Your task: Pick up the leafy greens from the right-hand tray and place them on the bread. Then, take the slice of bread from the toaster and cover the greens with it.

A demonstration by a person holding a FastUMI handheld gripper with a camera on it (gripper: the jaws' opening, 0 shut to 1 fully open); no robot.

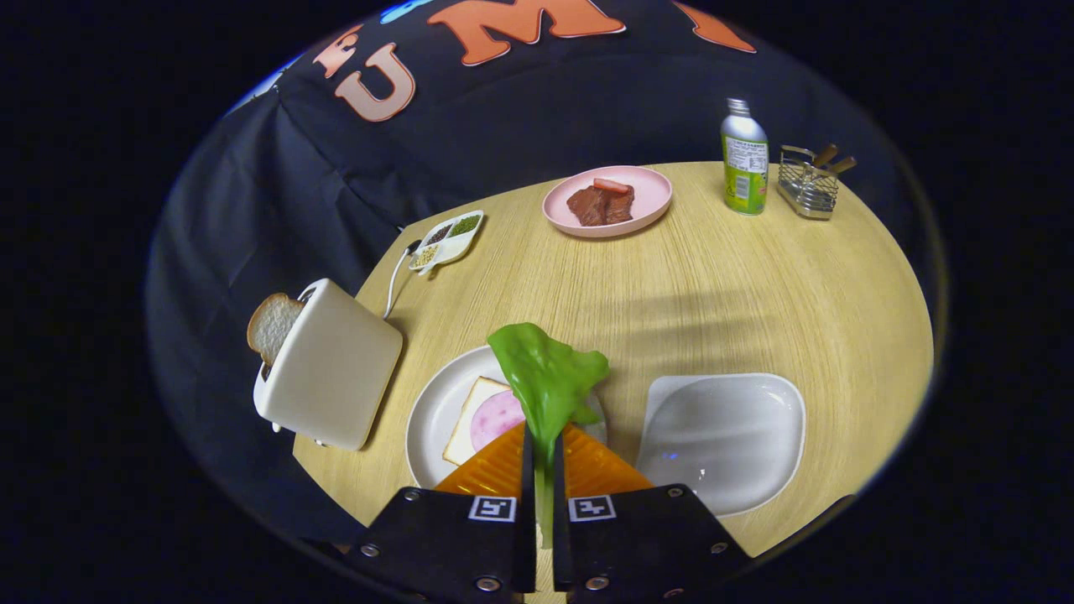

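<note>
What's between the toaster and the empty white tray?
In the gripper view, the round plate with bread and ham, under the greens the gripper pinches.

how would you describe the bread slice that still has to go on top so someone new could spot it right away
Start at the white toaster by the table's edge, beside the round plate over which the gripper holds the leafy greens. The bread slice sticks out of its slot. Unlike the bread on the plate, it carries no topping.
</note>
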